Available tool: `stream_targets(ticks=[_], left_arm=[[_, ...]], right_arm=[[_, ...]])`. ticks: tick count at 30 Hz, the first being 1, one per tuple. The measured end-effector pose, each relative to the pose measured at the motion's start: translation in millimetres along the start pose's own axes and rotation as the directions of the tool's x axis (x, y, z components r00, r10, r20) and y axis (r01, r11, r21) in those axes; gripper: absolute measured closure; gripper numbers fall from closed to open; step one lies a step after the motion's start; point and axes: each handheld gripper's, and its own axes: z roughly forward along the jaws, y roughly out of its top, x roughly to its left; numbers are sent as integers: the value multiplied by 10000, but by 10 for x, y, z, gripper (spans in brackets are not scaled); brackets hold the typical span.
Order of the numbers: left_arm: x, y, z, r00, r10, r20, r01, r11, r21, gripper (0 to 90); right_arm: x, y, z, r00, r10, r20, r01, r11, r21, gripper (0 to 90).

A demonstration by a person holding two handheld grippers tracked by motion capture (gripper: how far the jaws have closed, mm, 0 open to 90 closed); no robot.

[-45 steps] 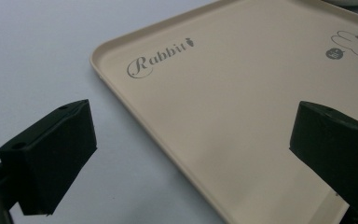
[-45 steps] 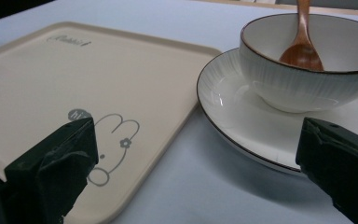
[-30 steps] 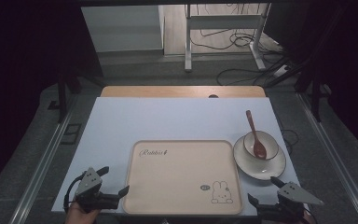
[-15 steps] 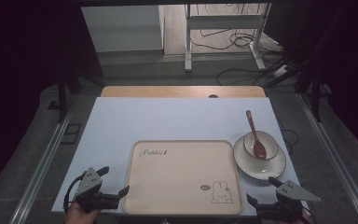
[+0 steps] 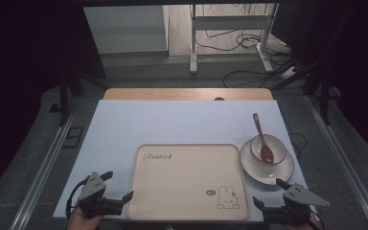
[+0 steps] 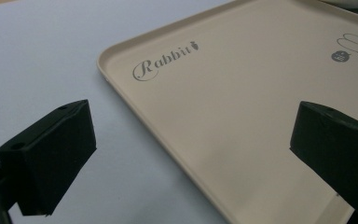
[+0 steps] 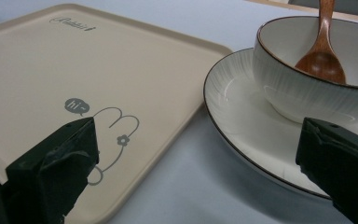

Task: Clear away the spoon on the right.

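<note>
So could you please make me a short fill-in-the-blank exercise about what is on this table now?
1. The wooden spoon rests inside the ____.
2. The bowl stands on a white ____.
3. The animal drawn on the beige tray is a ____.
4. The fingers of the left gripper and the right gripper are both ____, holding nothing.

Missing words: bowl; plate; rabbit; open

Lab: floor cables [image 5: 249, 45], dark curtains [image 5: 24, 72]
</note>
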Motion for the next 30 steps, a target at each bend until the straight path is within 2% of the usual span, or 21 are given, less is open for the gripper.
stream_targets(ticks=[10, 15, 21, 24, 30], left_arm=[[0, 1, 3, 10000, -8, -1, 8, 10000, 24, 0], [1, 2, 7, 10000, -6, 3, 6, 10000, 54, 0], [-1, 4, 9, 10000, 24, -12, -24, 10000, 85, 1], [-1, 4, 11, 10000, 24, -8, -24, 9999, 102, 1], [0, 4, 12, 10000, 20, -13, -20, 9999, 110, 1]], right_arm=[[2, 67, 102, 9998, -74, -166, 75, 9999, 78, 0], [-14, 96, 142, 9997, 83, -230, -82, 9999, 74, 0], [-60, 163, 168, 9990, 389, -225, -393, 9990, -196, 0], [-84, 198, 174, 9993, 347, -156, -350, 9992, -178, 0], [-140, 252, 200, 9982, 600, -85, -601, 9981, -102, 3]])
